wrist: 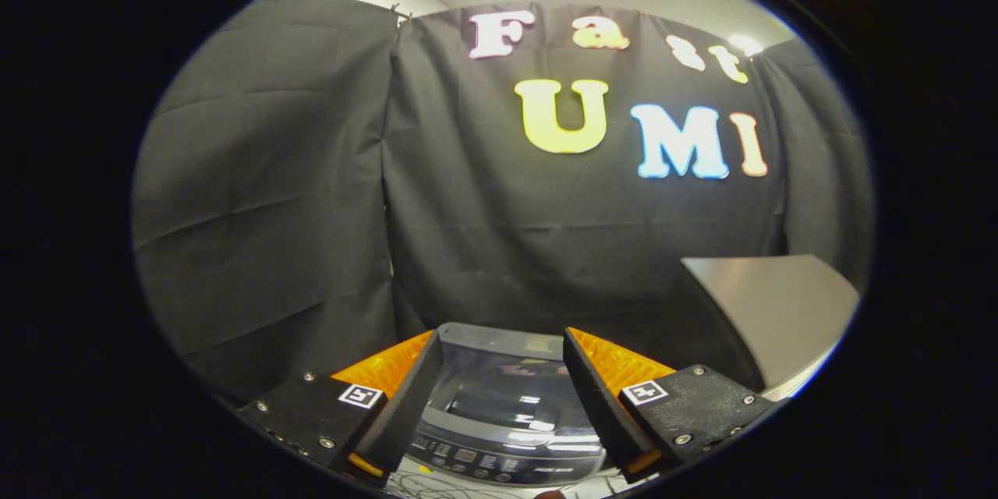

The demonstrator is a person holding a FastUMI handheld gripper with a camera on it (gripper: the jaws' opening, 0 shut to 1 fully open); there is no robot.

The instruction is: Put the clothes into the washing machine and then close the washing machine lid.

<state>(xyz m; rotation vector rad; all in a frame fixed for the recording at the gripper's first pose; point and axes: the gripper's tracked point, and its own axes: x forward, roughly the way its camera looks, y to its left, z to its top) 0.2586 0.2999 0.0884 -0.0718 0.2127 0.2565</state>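
Off to the left of the tool (499,394) hangs the booth's black cloth wall (265,195), creased and running behind everything ahead. Below and between the two fingers sits the washing machine (503,421), seen from above: its glass lid (499,390) lies flat and shut, with room light reflecting off it, and a row of small buttons on the control panel (483,461) runs along the near edge. What lies under the lid cannot be made out through the glare. To the right, just beyond the right finger, stands a grey slanted panel (772,312), tilted, its use unclear. The tool is wide open, fingers (600,405) spread well apart, holding nothing and touching nothing; the washer shows in the gap between them. A few thin cables (437,486) lie near the machine's front.
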